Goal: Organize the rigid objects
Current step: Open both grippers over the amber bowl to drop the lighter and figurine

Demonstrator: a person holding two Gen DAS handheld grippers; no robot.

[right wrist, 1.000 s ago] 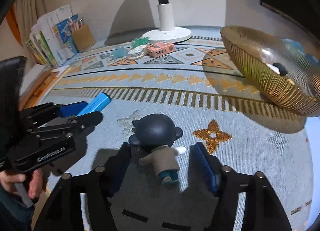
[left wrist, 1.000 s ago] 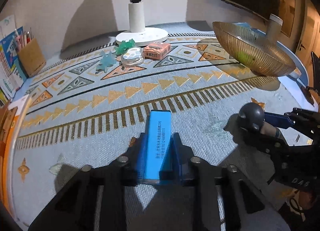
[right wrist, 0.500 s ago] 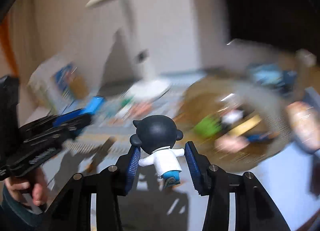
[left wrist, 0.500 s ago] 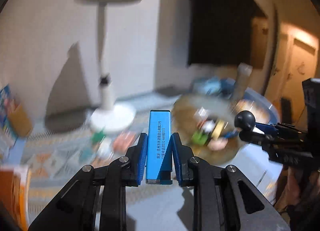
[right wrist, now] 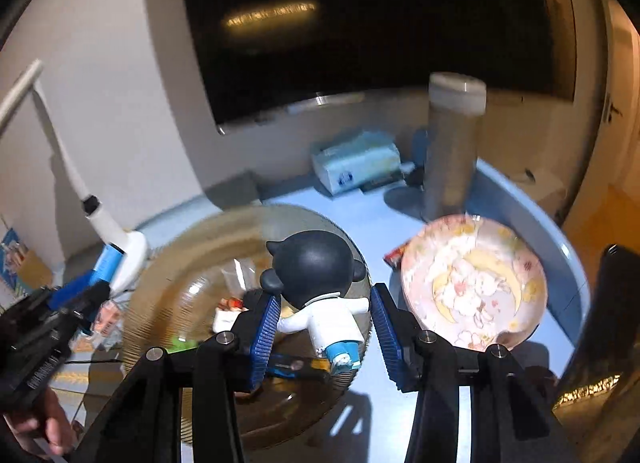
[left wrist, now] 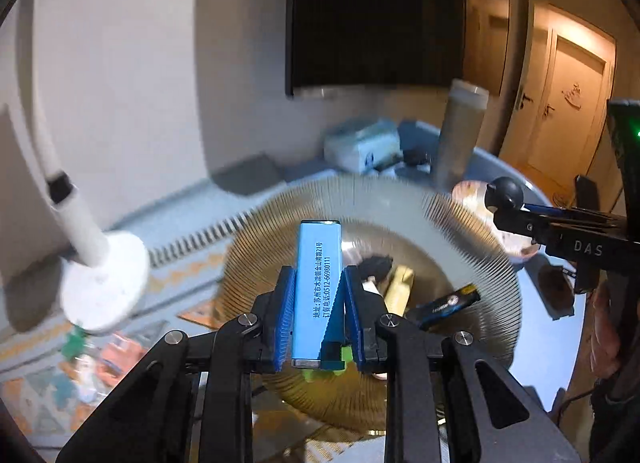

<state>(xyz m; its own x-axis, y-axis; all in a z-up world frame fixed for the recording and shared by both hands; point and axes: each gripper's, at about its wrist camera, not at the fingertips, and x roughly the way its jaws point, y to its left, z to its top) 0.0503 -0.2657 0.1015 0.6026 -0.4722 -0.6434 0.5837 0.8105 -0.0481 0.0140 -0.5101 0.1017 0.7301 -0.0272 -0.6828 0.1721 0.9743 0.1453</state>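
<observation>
My left gripper (left wrist: 318, 277) is shut on a slim light-blue box (left wrist: 316, 263) with printed text, held upright above an amber ribbed glass bowl (left wrist: 460, 223). The bowl holds a yellow piece (left wrist: 400, 289), a dark blue packet (left wrist: 448, 305) and other small items. My right gripper (right wrist: 325, 301) is shut on a black-headed figurine (right wrist: 316, 271) in a white coat, gripped by its arms over the bowl's (right wrist: 160, 303) right side. In the left wrist view the right gripper (left wrist: 516, 219) with the figurine's head (left wrist: 506, 191) sits at right. In the right wrist view the left gripper (right wrist: 86, 293) is at left.
A pink patterned plate (right wrist: 480, 295) lies right of the bowl. Behind stand a tall grey cylinder (right wrist: 452, 159) and a tissue pack (right wrist: 356, 161). A white lamp base (left wrist: 104, 279) and small items on the patterned mat (left wrist: 40, 391) are at left. A hand (right wrist: 56, 427) holds the left gripper.
Both grippers rose from the patterned mat and swung right to hover over the amber bowl, still carrying the blue box and the figurine. The figurine was lifted off the mat.
</observation>
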